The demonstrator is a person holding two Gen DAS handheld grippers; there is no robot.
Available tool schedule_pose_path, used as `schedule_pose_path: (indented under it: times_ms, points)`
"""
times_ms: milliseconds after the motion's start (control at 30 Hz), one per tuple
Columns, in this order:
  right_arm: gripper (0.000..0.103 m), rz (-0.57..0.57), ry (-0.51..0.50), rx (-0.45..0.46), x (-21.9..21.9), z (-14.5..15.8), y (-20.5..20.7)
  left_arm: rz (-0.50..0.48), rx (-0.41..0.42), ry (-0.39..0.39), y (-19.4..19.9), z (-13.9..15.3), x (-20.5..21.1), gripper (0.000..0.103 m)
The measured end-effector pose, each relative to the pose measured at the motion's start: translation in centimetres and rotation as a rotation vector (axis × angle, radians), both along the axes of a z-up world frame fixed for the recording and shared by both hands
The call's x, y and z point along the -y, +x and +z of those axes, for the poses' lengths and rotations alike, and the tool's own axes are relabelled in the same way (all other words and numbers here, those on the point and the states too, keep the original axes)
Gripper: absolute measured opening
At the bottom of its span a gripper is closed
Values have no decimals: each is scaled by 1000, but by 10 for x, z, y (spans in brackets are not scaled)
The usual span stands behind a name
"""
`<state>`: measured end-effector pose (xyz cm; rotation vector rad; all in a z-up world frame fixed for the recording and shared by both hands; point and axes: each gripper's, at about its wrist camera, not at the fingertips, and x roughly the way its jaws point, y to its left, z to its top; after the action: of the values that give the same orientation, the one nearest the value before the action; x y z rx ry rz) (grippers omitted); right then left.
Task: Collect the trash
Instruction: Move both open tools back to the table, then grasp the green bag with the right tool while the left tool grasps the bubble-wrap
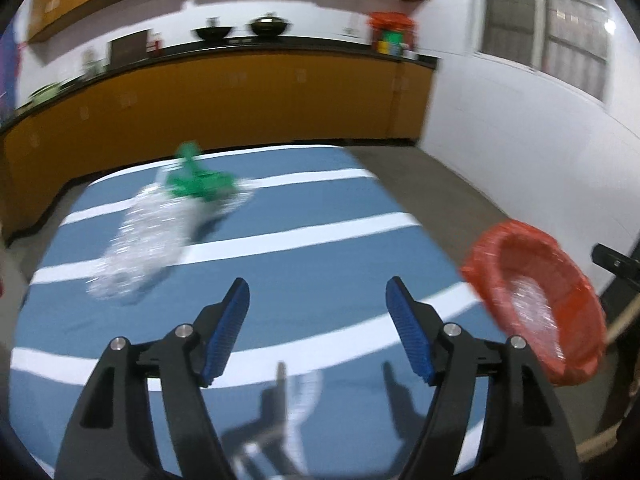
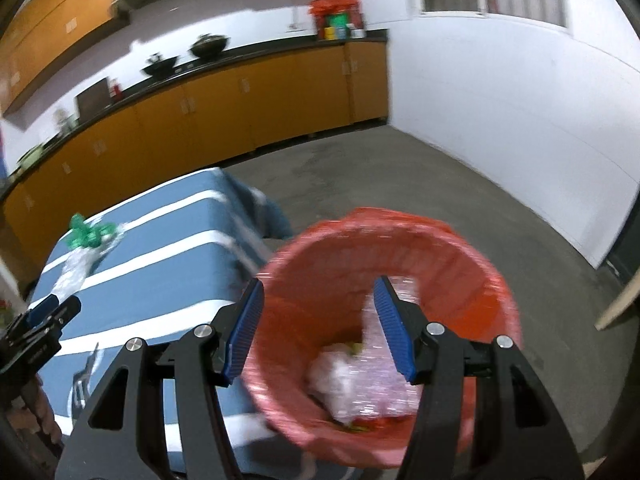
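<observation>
A clear crumpled plastic wrapper [image 1: 140, 244] and a green crumpled wrapper [image 1: 198, 184] lie on the blue, white-striped table [image 1: 320, 272], ahead and to the left of my left gripper [image 1: 318, 320], which is open and empty above the table. A bin lined with a red bag [image 2: 384, 320] stands off the table's right edge and holds clear and white trash [image 2: 356, 384]; it also shows in the left wrist view [image 1: 536, 296]. My right gripper [image 2: 318, 324] is open and empty right above the bin's mouth. The left gripper [image 2: 44, 320] shows at the right wrist view's left edge.
A long orange cabinet run [image 1: 224, 100] with a dark counter carries bowls and a red-topped container [image 1: 390, 32]. A white wall [image 2: 500, 100] stands on the right, with grey concrete floor [image 2: 400, 184] beyond the table. The two wrappers also show in the right wrist view [image 2: 86, 248].
</observation>
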<state>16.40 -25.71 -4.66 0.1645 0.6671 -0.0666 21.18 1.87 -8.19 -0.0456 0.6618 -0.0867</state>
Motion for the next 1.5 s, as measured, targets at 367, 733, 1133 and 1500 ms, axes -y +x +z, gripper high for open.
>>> schedule_pose_path:
  times_ms: [367, 733, 1133, 1500]
  points:
    - [58, 306, 16, 25, -149, 11, 57, 308, 38, -12, -16, 5, -134, 70]
    - [51, 488, 49, 4, -306, 8, 140, 479, 75, -43, -21, 10, -223, 71]
    - [14, 438, -23, -164, -336, -47, 197, 468, 79, -69, 3, 7, -241, 72]
    - [3, 352, 38, -138, -262, -45, 171, 281, 34, -80, 55, 2, -185, 76]
